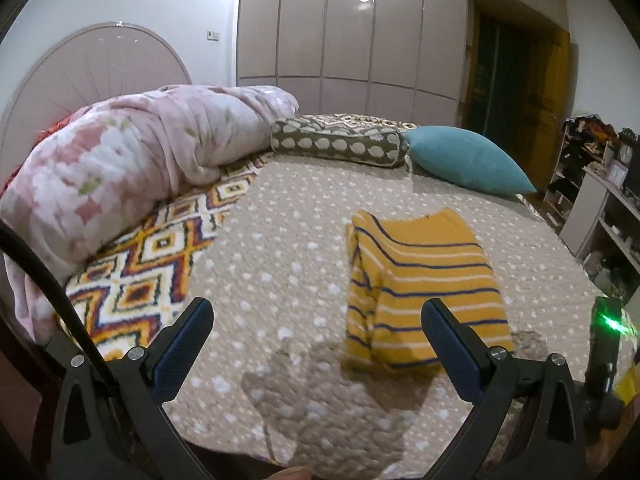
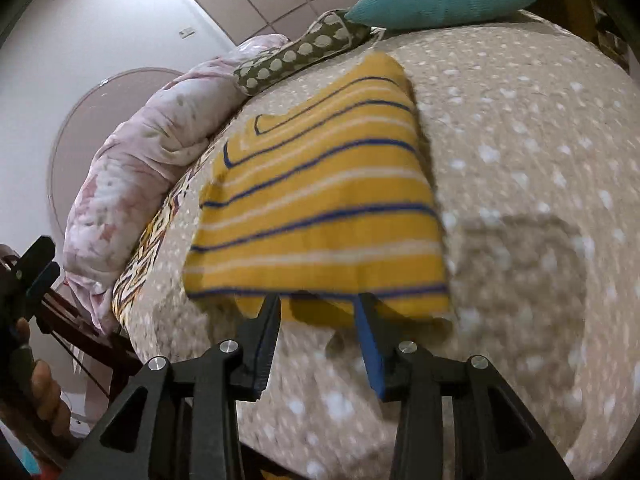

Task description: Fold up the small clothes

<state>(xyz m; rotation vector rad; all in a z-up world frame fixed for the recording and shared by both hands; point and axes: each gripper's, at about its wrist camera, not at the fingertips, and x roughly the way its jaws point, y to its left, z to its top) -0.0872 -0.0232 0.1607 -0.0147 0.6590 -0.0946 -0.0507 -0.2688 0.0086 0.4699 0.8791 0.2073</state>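
Note:
A yellow garment with blue and white stripes (image 1: 424, 284) lies folded on the beige dotted bedspread (image 1: 288, 240); it also shows in the right wrist view (image 2: 320, 208). My left gripper (image 1: 316, 316) is open and empty, hovering to the left of the garment's near end. My right gripper (image 2: 318, 300) is open, with its fingertips at the garment's near edge; I cannot tell if they touch the cloth. The left gripper also shows at the far left of the right wrist view (image 2: 36, 256).
A pink floral duvet (image 1: 132, 160) is heaped at the left. A brown dotted bolster (image 1: 340, 142) and a teal pillow (image 1: 468, 160) lie at the far side of the bed. A patterned blanket (image 1: 152, 264) lies under the duvet. Shelves (image 1: 600, 208) stand at the right.

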